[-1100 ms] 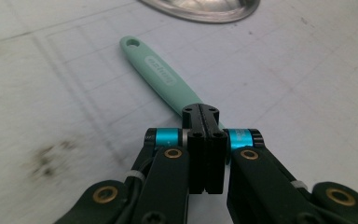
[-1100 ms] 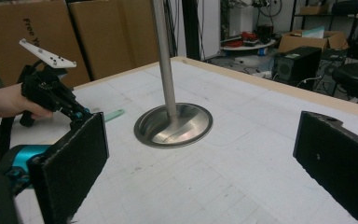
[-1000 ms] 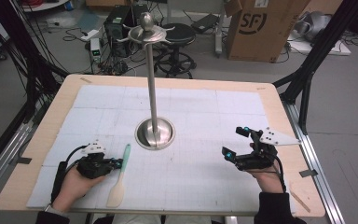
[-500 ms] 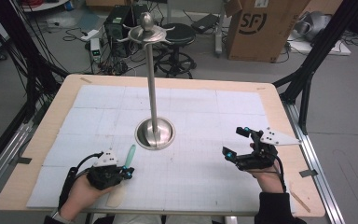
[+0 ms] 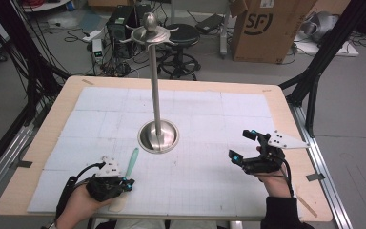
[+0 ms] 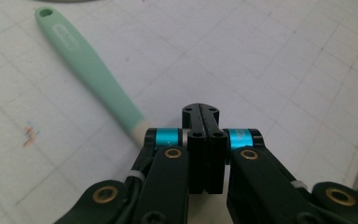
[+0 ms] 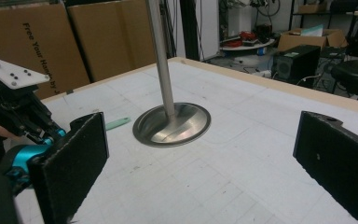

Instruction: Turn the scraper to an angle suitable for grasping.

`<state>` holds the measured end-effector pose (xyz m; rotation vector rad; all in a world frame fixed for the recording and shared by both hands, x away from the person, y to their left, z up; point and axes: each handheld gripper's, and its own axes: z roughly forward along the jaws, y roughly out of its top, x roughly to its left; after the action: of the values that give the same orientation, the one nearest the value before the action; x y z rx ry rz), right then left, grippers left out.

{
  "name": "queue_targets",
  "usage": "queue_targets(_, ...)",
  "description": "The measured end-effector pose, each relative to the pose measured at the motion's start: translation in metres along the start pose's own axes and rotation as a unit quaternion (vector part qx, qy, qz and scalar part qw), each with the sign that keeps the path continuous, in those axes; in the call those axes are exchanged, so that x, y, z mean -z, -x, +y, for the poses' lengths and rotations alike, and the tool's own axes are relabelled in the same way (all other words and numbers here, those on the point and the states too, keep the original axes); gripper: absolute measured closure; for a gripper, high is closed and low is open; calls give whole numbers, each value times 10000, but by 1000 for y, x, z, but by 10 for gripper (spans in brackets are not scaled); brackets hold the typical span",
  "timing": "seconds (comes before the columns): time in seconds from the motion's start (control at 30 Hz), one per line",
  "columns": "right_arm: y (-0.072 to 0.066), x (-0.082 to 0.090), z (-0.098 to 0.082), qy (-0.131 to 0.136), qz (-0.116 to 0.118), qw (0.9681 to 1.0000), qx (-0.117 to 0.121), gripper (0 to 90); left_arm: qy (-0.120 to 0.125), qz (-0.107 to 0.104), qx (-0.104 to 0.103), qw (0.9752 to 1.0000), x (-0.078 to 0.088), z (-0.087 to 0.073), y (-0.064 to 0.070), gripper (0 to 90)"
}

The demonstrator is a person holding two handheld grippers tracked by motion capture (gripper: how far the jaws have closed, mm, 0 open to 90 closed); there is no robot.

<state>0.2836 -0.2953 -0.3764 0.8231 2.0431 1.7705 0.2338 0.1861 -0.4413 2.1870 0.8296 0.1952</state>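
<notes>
Two hand-held grippers were on the surface (image 5: 286, 100) when we looked. At the left, the left hand-held gripper (image 5: 124, 183) sat near the front edge, its jaws clenched flat together with nothing visibly between them in the left gripper view (image 6: 200, 112). Compared with a second earlier, it had drawn back toward the person and a little rightward. The mint-green spatula (image 5: 132, 161) had shifted with it: earlier we saw it lying full length beside the gripper with its pale blade toward the front edge, whereas now its handle (image 6: 81, 70) slanted away from the jaws and its pale end ran under the gripper's linkage. We could not tell whether the gripper touched it. At the middle, the steel stand (image 5: 157, 136), with its dished base and tall pole, had stayed put, just beyond the handle's tip. At the right, the right hand-held gripper (image 5: 240, 145) had not moved and its jaws stood released, wide apart, framing the stand's base (image 7: 172, 123) in its own view.
</notes>
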Motion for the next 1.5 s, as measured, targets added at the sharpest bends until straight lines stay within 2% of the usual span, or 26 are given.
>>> queue_targets(0.17,0,0,-1,9,-3,10000,-14,21,-2,-38,81,10000,9,-8,-2,898)
queue_targets(0.37,0,0,-1,10,-4,10000,10,21,-35,-118,13,9999,19,-16,-9,898)
queue_targets(0.57,0,0,-2,-13,5,10000,-14,21,-42,-99,159,9998,26,-21,-14,898)
queue_targets(0.67,1,-1,-3,-34,-7,10000,-30,21,244,56,278,9993,32,-21,-20,899)
queue_targets(0.73,1,-2,-3,-43,-10,10000,-35,21,443,401,497,9970,36,-21,-28,899)
queue_targets(0.83,1,-3,-3,-58,-13,10000,-19,21,490,836,813,9920,36,-25,-44,898)
queue_targets(0.9,0,-4,-3,-84,-3,10000,-13,21,502,974,986,9891,33,-25,-53,898)
queue_targets(0.97,0,-4,-3,-96,-6,10000,-27,21,568,1096,1102,9862,29,-22,-60,898)
queue_targets(1.0,0,-4,-3,-85,-8,10000,-4,21,625,1117,1103,9856,28,-19,-63,899)
queue_targets(1.13,-1,-3,-3,-59,-11,10000,12,21,580,1137,1082,9859,14,-12,-68,898)
queue_targets(1.17,-1,-2,-3,-70,-19,10000,-1,21,571,1122,1127,9856,12,-10,-67,898)
queue_targets(1.3,0,0,-3,-31,-43,10000,-17,21,535,1086,1054,9870,1,-1,-60,898)
queue_targets(1.4,0,2,-2,-33,-50,10000,-9,21,470,936,959,9899,-7,7,-51,898)
queue_targets(1.5,0,2,-2,-22,-54,10000,6,21,350,815,728,9934,-14,15,-40,898)
